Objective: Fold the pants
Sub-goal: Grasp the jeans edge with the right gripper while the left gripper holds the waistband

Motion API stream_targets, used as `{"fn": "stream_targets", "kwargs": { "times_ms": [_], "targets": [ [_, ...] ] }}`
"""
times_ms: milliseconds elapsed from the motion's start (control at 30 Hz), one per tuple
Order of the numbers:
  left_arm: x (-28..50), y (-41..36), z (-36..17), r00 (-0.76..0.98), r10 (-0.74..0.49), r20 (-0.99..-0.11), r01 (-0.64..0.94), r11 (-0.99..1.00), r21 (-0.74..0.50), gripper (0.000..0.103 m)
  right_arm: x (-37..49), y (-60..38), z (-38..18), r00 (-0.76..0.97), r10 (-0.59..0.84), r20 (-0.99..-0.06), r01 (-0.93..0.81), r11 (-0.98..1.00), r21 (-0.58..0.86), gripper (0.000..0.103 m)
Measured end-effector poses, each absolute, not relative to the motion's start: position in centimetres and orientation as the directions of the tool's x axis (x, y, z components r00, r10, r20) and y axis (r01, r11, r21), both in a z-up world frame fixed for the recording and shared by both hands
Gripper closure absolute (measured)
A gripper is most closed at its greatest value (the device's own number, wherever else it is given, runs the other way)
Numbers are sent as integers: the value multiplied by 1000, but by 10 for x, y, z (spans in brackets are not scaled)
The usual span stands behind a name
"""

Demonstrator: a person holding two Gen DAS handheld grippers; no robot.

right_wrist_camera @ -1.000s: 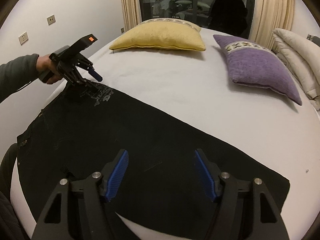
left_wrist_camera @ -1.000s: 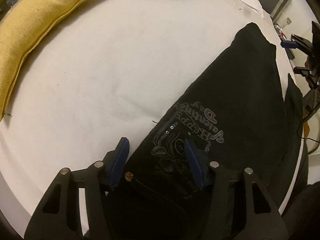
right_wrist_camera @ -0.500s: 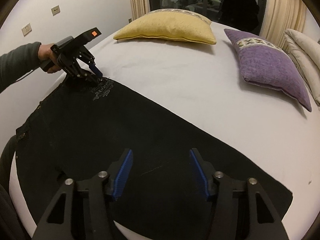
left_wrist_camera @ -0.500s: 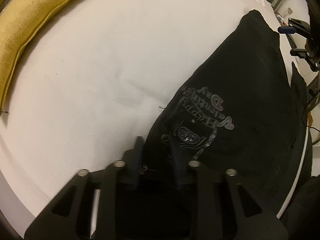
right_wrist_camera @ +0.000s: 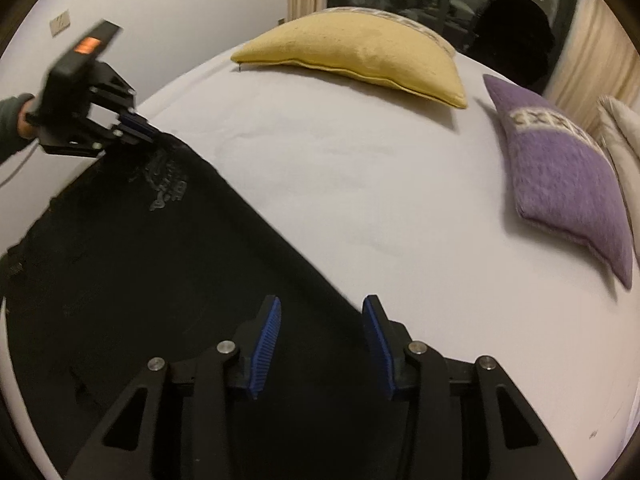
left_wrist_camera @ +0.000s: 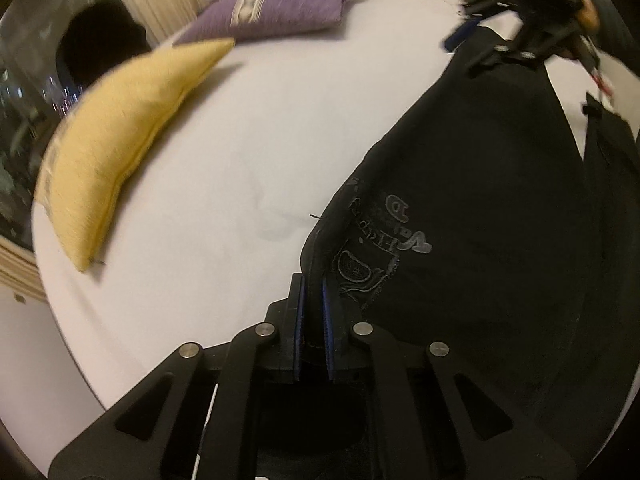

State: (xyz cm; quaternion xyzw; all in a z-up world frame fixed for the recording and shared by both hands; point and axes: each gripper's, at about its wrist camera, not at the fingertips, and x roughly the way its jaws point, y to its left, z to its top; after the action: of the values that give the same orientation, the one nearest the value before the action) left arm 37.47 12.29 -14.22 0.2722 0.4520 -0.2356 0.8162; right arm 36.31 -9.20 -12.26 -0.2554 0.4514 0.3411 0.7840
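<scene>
Waist corner of the pants clamped in the left jaws; right jaws parted over the leg end.

The left gripper is clenched on the printed waist corner of the black pants, lifted slightly off the bed. The right gripper is held apart, astride the far leg edge, nothing gripped. Soft, limp, light cloth is judged; hems and corners are best pinched. The long axis runs along the bed's near edge, waist leftward, well apart from the yellow pillow.

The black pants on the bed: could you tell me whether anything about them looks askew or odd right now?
Only one corner: the left gripper has pinched the printed edge of the black pants, bunching it up off the white bed. The rest lies flat, with the right gripper open above it.
</scene>
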Motion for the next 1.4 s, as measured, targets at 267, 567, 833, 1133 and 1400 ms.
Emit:
{"fn": "stream_targets", "kwargs": {
  "times_ms": [267, 567, 833, 1133, 1400],
  "targets": [
    [351, 117, -130, 541, -144, -829, 646, 702, 299, 96, 374, -65, -138, 288, 271, -919, -837, 536, -105, 57],
    [336, 118, -119, 552, -188, -812, 662, 691, 290, 96, 394, -57, -155, 241, 222, -945, -843, 530, -91, 57],
    [328, 117, -119, 540, -198, -818, 665, 696, 270, 96, 399, -54, -166, 174, 192, -966, -863, 503, -55, 84],
    [326, 115, -114, 535, -208, -819, 652, 718, 243, 96, 366, -72, -152, 285, 234, -929, -804, 586, -99, 98],
    [295, 109, -96, 531, -249, -810, 675, 702, 227, 96, 308, -110, -129, 321, 338, -885, -719, 695, 4, 99]
  ]
}}
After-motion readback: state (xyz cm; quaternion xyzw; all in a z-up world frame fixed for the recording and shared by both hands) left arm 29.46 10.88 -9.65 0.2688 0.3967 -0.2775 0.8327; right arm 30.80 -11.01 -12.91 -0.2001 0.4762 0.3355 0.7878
